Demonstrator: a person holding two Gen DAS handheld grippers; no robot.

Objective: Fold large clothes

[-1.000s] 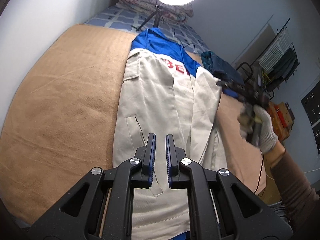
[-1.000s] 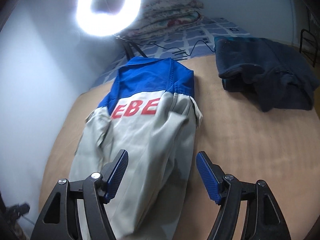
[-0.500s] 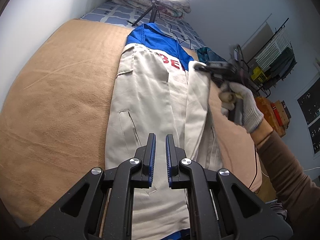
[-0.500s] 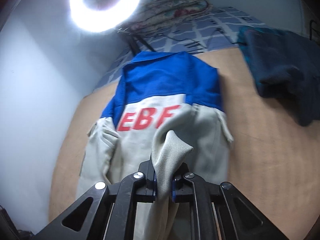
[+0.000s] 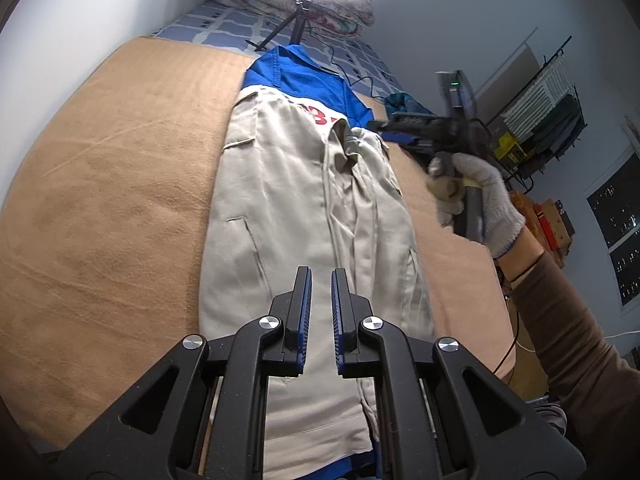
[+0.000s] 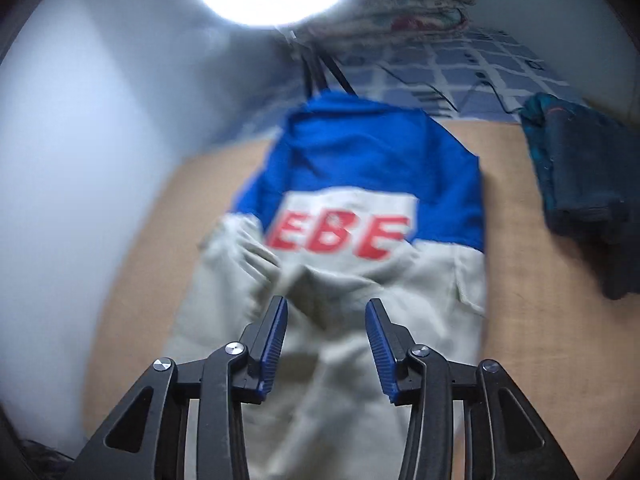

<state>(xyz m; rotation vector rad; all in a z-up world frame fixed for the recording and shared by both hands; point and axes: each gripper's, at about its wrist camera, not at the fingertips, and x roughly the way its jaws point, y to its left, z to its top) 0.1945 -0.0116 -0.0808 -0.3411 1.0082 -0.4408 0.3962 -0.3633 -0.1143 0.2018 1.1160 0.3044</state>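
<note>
Red "EBE" letters (image 6: pixel 339 236) mark the jacket (image 6: pixel 360 280); right gripper (image 6: pixel 326 320) fingers opening, empty; left gripper (image 5: pixel 320 304) fingers together.

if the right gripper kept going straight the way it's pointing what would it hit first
Most likely the beige sleeve folded onto the jacket. The right gripper, its jaws opening and empty, points down at that cloth below the red lettering; blur leaves the depth uncertain.

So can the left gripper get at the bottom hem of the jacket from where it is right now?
Probably yes. The left gripper hangs shut just above the beige jacket, nothing lies between them, and the right gripper is up by the shoulders.
</note>
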